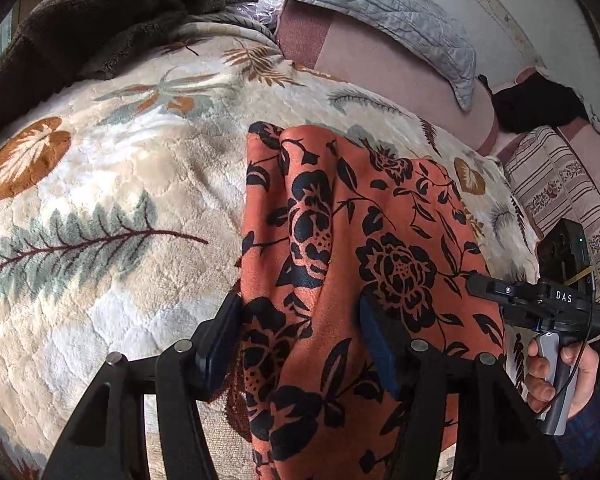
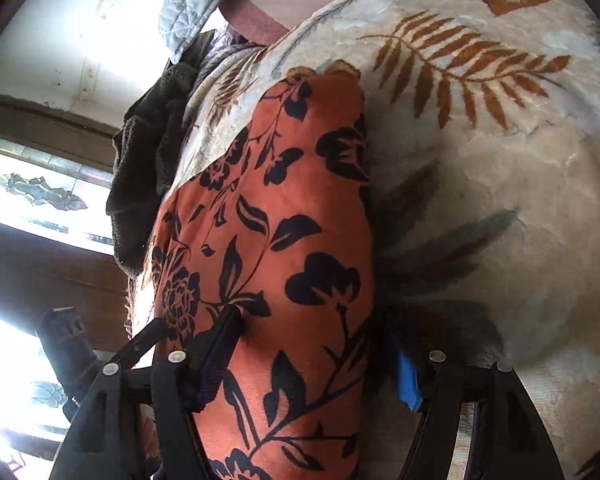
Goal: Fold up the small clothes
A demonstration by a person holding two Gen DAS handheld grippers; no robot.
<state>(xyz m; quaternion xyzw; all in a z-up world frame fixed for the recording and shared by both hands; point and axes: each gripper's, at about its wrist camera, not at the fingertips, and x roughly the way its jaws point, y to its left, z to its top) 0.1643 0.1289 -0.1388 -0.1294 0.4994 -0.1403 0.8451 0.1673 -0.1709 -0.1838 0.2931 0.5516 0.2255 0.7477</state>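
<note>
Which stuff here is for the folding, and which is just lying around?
For the folding:
- orange flowered cloth
- left tool
- right tool

Lying around:
- leaf blanket underneath
- brown fleece
- grey quilt
- striped cushion

The garment [image 1: 340, 240] is lying on the blanket [image 1: 120, 184], running away from both cameras. The left gripper [image 1: 300, 332] is straddling its near left edge, and the right gripper [image 2: 312, 340] is straddling its near right part, the garment lying between the 2 fingers of each. Behind the blanket, a towel [image 1: 100, 12] is lying at far left, a quilted pillow [image 1: 380, 12] at far right.
</note>
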